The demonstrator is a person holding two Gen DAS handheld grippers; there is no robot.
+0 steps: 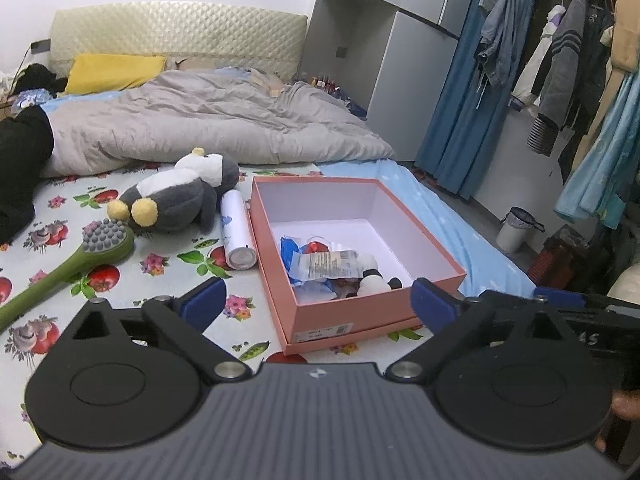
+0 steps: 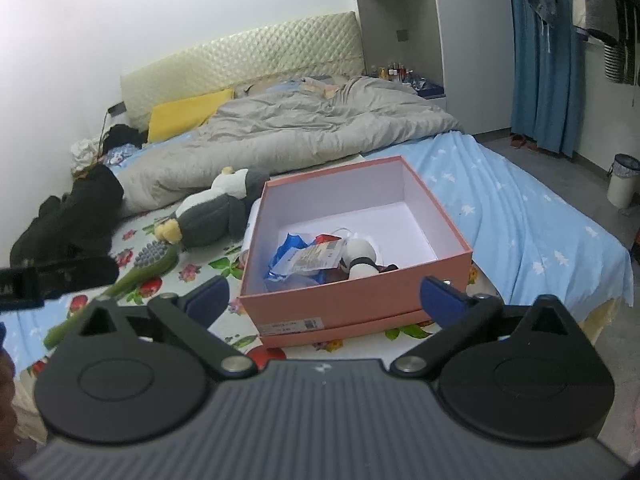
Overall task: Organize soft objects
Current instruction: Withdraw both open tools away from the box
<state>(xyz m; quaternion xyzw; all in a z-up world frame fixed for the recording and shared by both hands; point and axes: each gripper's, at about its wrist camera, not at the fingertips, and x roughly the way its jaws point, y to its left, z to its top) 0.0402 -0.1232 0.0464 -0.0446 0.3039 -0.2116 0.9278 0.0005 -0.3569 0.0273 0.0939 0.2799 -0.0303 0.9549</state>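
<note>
A pink box (image 1: 320,312) (image 2: 352,304) stands open on the bed. Inside lie a small panda plush (image 1: 374,282) (image 2: 362,260) and a blue-and-clear packet (image 1: 320,266) (image 2: 304,260). A grey-and-white penguin plush (image 1: 180,196) (image 2: 216,212) lies on the floral sheet, left of the box. My left gripper (image 1: 318,306) is open and empty, hovering in front of the box's near wall. My right gripper (image 2: 326,298) is open and empty, also just short of the box's near wall.
A green massage brush (image 1: 80,256) (image 2: 132,276) and a white spray can (image 1: 236,232) lie left of the box. A grey duvet (image 1: 200,120), a yellow pillow (image 1: 116,72) and black clothing (image 2: 76,208) lie farther back. A white bin (image 1: 516,228) stands on the floor at right.
</note>
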